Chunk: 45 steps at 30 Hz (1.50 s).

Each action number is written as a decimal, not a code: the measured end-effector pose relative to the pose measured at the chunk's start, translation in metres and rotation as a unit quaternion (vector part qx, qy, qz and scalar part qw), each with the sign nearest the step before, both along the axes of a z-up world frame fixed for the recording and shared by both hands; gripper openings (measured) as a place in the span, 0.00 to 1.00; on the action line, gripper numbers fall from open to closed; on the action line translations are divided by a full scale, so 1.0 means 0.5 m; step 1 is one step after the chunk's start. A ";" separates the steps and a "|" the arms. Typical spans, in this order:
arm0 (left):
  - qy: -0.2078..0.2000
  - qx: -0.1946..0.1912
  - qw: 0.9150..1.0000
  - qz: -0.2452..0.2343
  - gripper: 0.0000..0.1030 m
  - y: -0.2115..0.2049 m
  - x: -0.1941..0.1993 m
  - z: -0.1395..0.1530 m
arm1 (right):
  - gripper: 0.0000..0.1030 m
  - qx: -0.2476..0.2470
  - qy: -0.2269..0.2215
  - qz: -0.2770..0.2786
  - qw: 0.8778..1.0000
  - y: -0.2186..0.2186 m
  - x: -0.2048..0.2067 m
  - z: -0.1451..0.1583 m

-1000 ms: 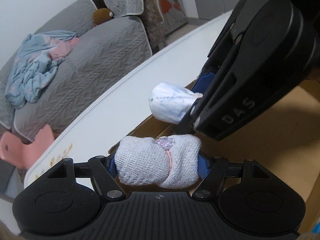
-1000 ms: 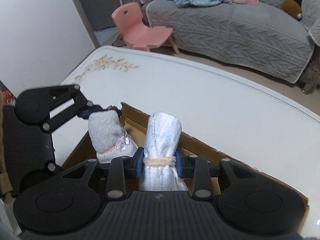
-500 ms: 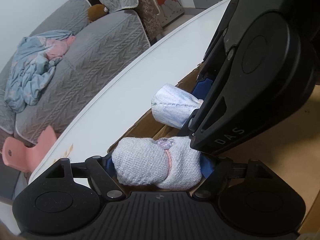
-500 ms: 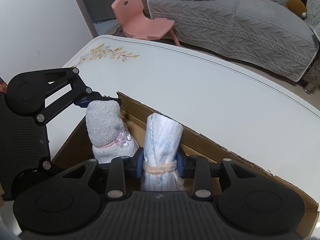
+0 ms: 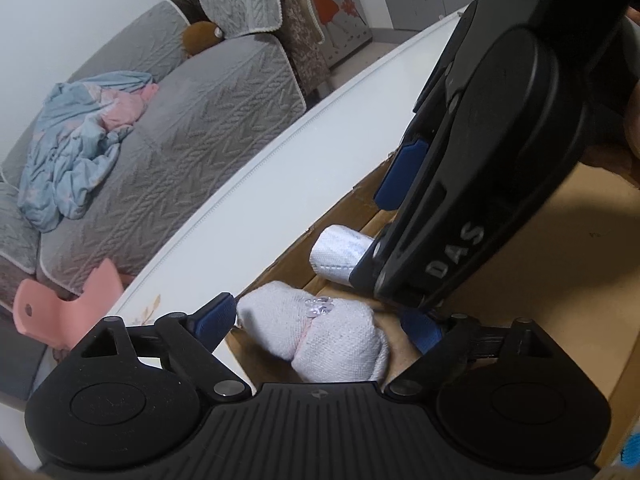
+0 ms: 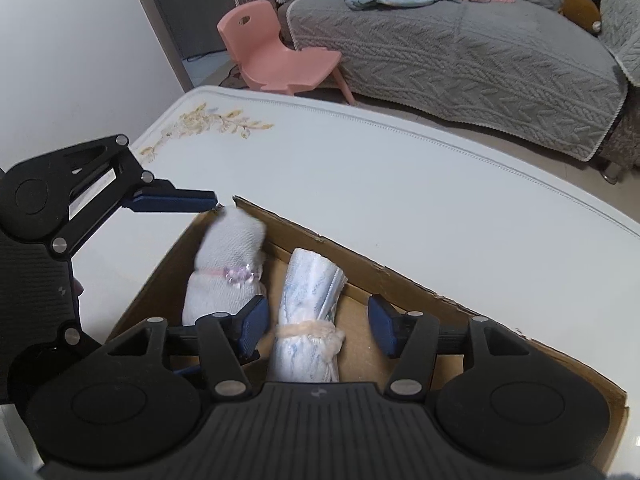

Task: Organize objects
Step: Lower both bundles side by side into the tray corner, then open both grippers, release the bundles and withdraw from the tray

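A white knitted sock roll (image 5: 320, 336) tied with a pink beaded band lies in the cardboard box (image 6: 320, 244) at its left corner; it also shows in the right wrist view (image 6: 228, 268). My left gripper (image 5: 320, 320) is open around it, its fingers apart from the roll. A blue-and-white cloth roll (image 6: 310, 312) tied with a cream band lies beside it in the box; it also shows in the left wrist view (image 5: 340, 252). My right gripper (image 6: 316, 324) is open, with the roll loose between its blue pads.
The box sits on a white table (image 6: 400, 184) with a flower print near its corner. Beyond the table stand a pink child's chair (image 6: 272, 60) and a grey sofa (image 6: 460, 52) with crumpled clothes. The two grippers are close together over the box.
Both grippers have opened and let go of their rolls. The two rolls now lie in the box, side by side.
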State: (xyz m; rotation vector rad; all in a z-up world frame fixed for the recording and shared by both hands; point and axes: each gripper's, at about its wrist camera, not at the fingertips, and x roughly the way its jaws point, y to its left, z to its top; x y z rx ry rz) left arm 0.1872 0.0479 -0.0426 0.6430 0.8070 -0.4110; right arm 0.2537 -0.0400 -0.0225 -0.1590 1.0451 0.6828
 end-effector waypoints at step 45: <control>-0.040 -0.224 0.933 0.278 0.97 0.133 -0.331 0.251 | 0.82 0.053 -0.079 -0.056 0.994 -0.181 -0.268 0.202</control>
